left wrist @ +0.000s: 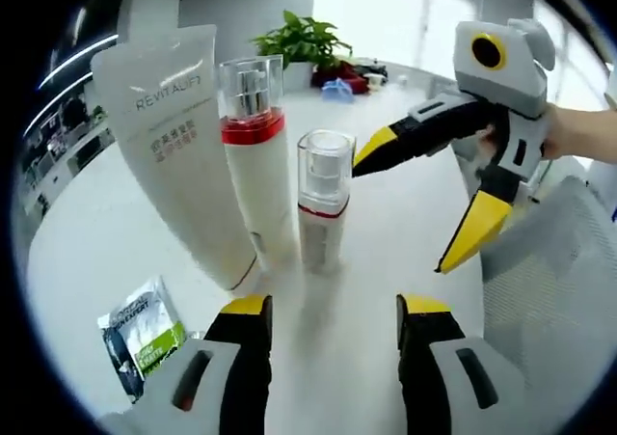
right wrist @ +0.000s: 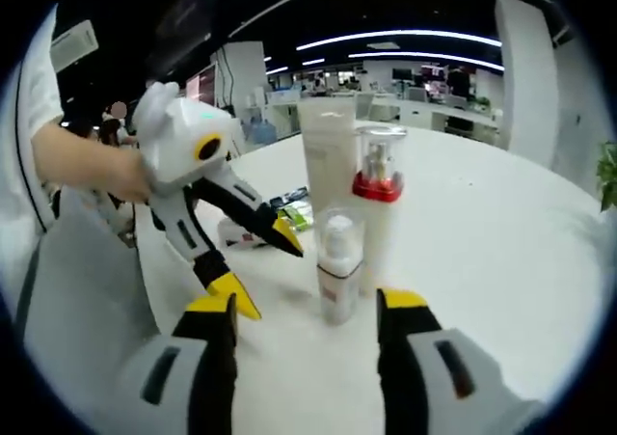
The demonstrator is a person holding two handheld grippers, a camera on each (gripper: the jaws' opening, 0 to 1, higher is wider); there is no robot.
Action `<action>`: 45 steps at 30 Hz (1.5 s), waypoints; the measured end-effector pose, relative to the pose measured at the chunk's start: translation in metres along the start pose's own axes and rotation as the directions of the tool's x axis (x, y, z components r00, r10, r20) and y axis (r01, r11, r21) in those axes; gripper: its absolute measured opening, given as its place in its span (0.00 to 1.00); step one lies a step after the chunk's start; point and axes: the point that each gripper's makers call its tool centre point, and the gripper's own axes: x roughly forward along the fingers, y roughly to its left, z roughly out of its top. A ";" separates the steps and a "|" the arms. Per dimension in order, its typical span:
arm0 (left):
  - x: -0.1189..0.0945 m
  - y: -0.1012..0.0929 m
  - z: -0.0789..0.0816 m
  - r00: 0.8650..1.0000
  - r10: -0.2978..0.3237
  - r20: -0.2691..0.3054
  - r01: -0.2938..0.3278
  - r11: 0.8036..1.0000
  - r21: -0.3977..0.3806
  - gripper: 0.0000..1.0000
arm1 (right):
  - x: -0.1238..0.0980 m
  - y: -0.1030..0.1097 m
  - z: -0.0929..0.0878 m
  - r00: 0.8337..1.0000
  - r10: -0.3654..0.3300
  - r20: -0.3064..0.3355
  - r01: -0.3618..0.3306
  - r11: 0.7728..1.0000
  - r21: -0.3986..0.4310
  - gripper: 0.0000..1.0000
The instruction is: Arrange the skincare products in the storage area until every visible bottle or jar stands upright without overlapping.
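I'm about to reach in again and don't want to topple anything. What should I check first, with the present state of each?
1. Left claw open, holding nothing: ok.
2. Right claw open, holding nothing: ok.
3. Small pump bottle upright: ok.
4. Red-banded bottle upright: ok.
5. Tube clear of the red-banded bottle: cannot tell; they look touching.
6. Sachet standing: not ok, lies flat on the table.

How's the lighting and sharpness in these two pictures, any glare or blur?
Left gripper view: bright windows behind the plant wash out the background; the tube and bottles are sharp. Right gripper view: darker room, ceiling strip lights, the small bottle slightly soft; both bend at the edges.
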 end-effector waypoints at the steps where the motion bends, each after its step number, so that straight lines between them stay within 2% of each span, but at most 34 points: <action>1: -0.003 -0.001 -0.002 1.000 0.003 -0.003 -0.003 1.000 -0.010 0.52 | -0.001 0.001 -0.001 1.000 -0.002 -0.001 0.002 1.000 0.001 0.62; 13: -0.039 -0.008 -0.022 0.999 0.040 -0.034 -0.044 0.994 -0.105 0.71 | -0.016 0.017 -0.007 1.000 -0.012 -0.014 0.013 1.000 0.022 0.70; 22: -0.070 -0.007 -0.033 0.995 0.095 -0.008 -0.095 0.981 -0.166 0.80 | -0.022 0.028 -0.007 1.000 -0.011 -0.017 0.011 0.999 0.033 0.77; 26: -0.084 -0.008 -0.037 0.993 0.121 0.011 -0.117 0.975 -0.191 0.82 | -0.026 0.034 -0.002 1.000 -0.012 0.003 0.012 0.999 0.051 0.80; 33: -0.107 -0.009 -0.043 0.986 0.161 0.043 -0.148 0.962 -0.228 0.84 | -0.031 0.043 0.000 1.000 -0.007 0.002 0.007 0.999 0.049 0.84; 45: -0.145 -0.007 -0.062 0.967 0.249 0.060 -0.221 0.927 -0.303 0.88 | -0.044 0.052 -0.002 1.000 -0.009 -0.010 0.010 0.998 0.057 0.90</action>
